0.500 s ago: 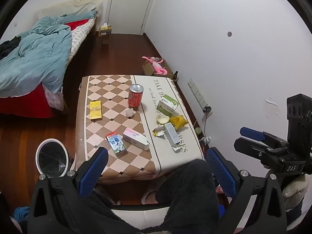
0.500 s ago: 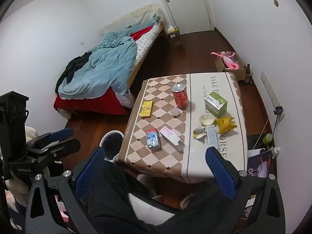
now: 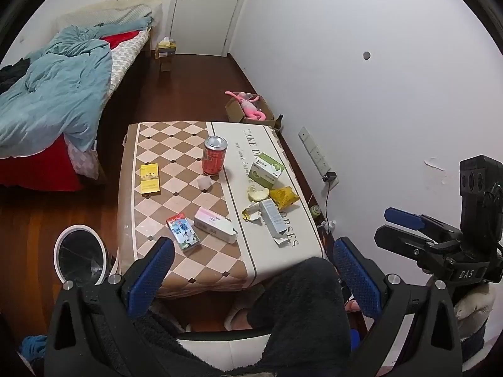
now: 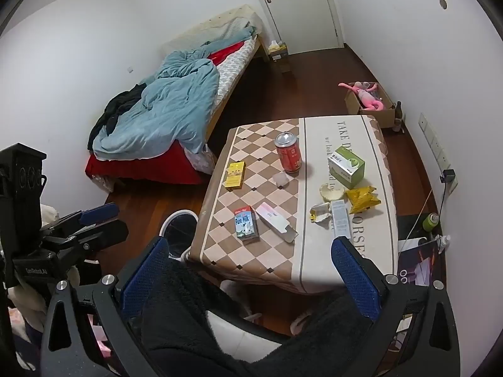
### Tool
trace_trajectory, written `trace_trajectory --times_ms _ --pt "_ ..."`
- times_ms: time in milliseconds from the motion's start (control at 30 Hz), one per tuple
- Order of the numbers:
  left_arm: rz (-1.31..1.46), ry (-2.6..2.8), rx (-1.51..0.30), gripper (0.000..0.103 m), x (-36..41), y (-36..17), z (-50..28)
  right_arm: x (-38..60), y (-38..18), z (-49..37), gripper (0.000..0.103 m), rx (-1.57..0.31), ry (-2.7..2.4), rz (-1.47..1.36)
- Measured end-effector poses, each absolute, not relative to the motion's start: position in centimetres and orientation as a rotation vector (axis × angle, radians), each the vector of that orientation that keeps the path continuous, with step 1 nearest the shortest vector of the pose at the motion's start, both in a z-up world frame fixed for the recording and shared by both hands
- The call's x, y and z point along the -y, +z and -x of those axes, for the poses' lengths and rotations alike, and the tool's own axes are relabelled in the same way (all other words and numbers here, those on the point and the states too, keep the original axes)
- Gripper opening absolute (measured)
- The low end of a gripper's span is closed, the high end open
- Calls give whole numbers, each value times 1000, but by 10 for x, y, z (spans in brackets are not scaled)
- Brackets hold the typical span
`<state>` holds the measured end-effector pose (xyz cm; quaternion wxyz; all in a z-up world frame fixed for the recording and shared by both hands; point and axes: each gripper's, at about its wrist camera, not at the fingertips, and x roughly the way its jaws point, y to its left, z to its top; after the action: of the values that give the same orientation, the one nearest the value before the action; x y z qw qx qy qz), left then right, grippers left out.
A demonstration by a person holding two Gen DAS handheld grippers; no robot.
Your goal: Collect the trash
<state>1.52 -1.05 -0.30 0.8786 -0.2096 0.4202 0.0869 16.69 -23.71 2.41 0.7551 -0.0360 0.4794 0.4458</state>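
Note:
A low table [image 3: 176,270] with a checked cloth carries trash: a red can [image 3: 214,158], a yellow flat box [image 3: 149,178], a small milk carton [image 3: 183,233], a pink-white box [image 3: 214,225], a green-white box [image 3: 266,169], a yellow wrapper [image 3: 284,197], a long white box [image 3: 273,216] and scraps. A white-rimmed bin [image 3: 80,259] stands on the floor left of the table. My left gripper [image 3: 251,278] is open and empty, held high before the table's near edge. My right gripper [image 4: 250,275] is open and empty too. Each gripper shows in the other's view, at right [image 3: 405,229] and at left [image 4: 94,220].
A bed [image 3: 56,94] with a blue duvet lies at the far left. A cardboard box with a pink toy [image 3: 250,106] sits by the right wall. A closed door [image 3: 204,9] is at the back. A person's dark-clad legs [image 3: 301,301] are below the grippers.
Both views have shifted very slightly; the grippers stay open and empty, and nothing on the table has moved.

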Motion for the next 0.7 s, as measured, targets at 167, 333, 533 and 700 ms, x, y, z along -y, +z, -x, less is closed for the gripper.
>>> trace_trajectory --times_ms 167,333,533,700 --pt "442 170 -870 103 6 -5 -12 241 21 -163 103 -1048 970 79" --pt "442 163 -869 103 8 -6 -13 242 21 -164 103 -1049 970 77" --pt "451 159 -868 103 6 -6 -10 243 20 -164 103 -1051 971 79" --pt "452 159 -868 103 8 -8 -10 243 20 -165 103 -1052 971 77"
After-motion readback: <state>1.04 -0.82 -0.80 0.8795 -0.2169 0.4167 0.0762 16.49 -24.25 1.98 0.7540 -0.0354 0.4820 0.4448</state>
